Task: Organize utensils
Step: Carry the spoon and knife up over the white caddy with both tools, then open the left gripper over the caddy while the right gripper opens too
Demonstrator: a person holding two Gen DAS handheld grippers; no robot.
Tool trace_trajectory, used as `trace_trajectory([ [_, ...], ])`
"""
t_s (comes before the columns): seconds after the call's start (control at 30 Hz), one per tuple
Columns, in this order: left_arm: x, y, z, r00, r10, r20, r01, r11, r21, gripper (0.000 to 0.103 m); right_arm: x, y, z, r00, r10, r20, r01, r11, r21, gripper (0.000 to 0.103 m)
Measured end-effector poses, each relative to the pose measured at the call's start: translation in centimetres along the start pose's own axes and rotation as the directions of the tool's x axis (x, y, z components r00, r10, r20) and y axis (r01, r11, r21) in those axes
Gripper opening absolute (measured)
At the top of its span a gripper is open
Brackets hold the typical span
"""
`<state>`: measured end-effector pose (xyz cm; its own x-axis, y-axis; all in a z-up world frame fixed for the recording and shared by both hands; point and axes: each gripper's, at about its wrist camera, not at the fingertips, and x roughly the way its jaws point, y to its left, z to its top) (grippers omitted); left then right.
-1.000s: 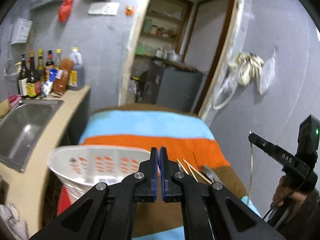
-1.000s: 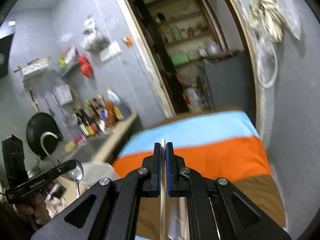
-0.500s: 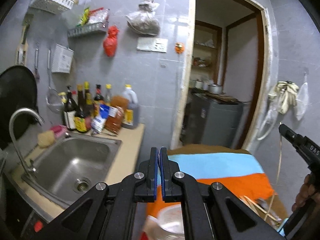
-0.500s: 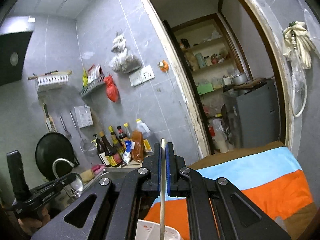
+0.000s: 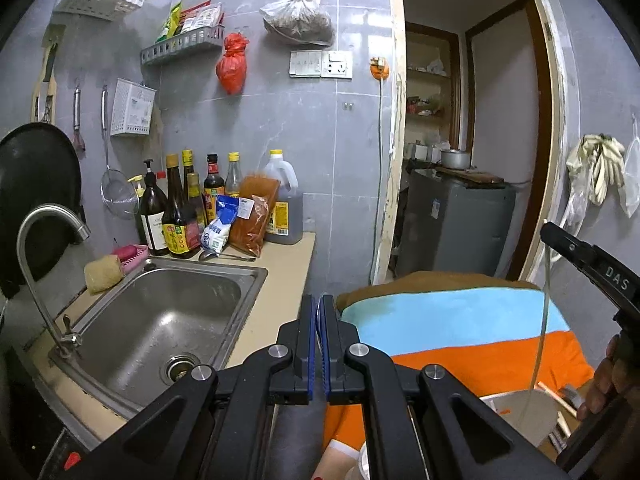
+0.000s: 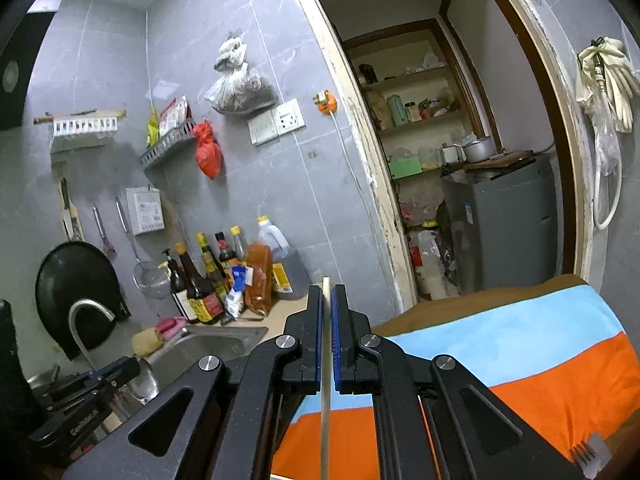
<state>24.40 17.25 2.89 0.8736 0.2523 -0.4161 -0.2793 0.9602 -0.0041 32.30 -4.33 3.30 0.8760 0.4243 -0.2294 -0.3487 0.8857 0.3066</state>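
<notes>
Both views swung toward the sink (image 5: 160, 320); right gripper (image 6: 327, 340) pinches a chopstick (image 6: 325, 420) upright.

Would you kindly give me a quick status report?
Right gripper shut on chopstick. Left gripper shut on spoon. Both above sink; nothing blocking.

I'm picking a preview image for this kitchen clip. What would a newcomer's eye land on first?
First, the right tongs shut on a pale chopstick that runs down the middle of the right wrist view. Next, the striped blue and orange cloth at lower right of the left wrist view. Then the steel sink at lower left, with dark sauce bottles crowded behind it against the grey tiled wall.
</notes>
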Motion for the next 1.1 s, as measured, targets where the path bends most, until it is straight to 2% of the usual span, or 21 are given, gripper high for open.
trace_trajectory([
  [0.33,0.6,-0.9,-1.6,0.999,-0.001,-0.034,0.002,1.0,0.031,0.004,-0.9,-0.4,-1.8,0.999,-0.012,-0.043,0.011,0.999,-0.034,0.004],
  [0.47,1.2,-0.9,-2.0,0.994,-0.042,-0.103,0.041,0.999,-0.002,0.004,-1.8,-0.9,-2.1,0.998,-0.011,-0.069,0.008,0.999,-0.034,0.004],
  [0.63,0.9,-1.1,-2.7,0.984,-0.096,-0.149,0.092,0.995,-0.033,0.007,-3.1,-2.0,-2.5,0.994,-0.007,-0.109,0.005,1.0,-0.027,0.006],
  [0.67,0.9,-1.1,-2.8,0.981,-0.116,-0.156,0.11,0.993,-0.046,0.015,-3.5,-2.3,-2.6,0.993,-0.006,-0.114,0.003,1.0,-0.025,0.009],
  [0.7,0.9,-1.0,-2.8,0.978,-0.131,-0.161,0.123,0.991,-0.058,0.029,-3.9,-2.5,-2.7,0.993,-0.005,-0.116,0.002,1.0,-0.023,0.017],
  [0.73,0.7,-0.8,-2.9,0.974,-0.16,-0.163,0.147,0.985,-0.088,0.036,-4.2,-2.6,-2.8,0.993,-0.003,-0.118,0.0,1.0,-0.019,0.022],
  [0.77,0.6,-0.7,-3.0,0.971,-0.178,-0.16,0.162,0.981,-0.111,0.045,-4.7,-2.9,-2.8,0.993,0.004,-0.12,-0.006,1.0,-0.009,0.032],
  [0.8,0.4,-0.5,-3.1,0.968,-0.199,-0.154,0.178,0.974,-0.139,0.046,-5.0,-3.1,-2.8,0.993,0.007,-0.121,-0.008,1.0,-0.006,0.035],
  [0.93,-0.4,-1.2,-3.1,0.963,-0.218,-0.158,0.193,0.968,-0.158,0.047,-6.6,-3.6,-2.3,0.993,0.007,-0.121,-0.009,1.0,-0.012,0.037],
  [1.0,-1.0,-1.6,-2.9,0.961,-0.233,-0.148,0.209,0.964,-0.162,0.055,-8.0,-4.0,-1.8,0.995,0.001,-0.104,-0.003,1.0,-0.016,0.051],
  [1.1,-2.3,-2.4,-2.5,0.961,-0.254,-0.112,0.234,0.958,-0.167,0.063,-10.1,-4.7,-0.9,0.997,-0.014,-0.077,0.012,1.0,-0.024,0.059],
])
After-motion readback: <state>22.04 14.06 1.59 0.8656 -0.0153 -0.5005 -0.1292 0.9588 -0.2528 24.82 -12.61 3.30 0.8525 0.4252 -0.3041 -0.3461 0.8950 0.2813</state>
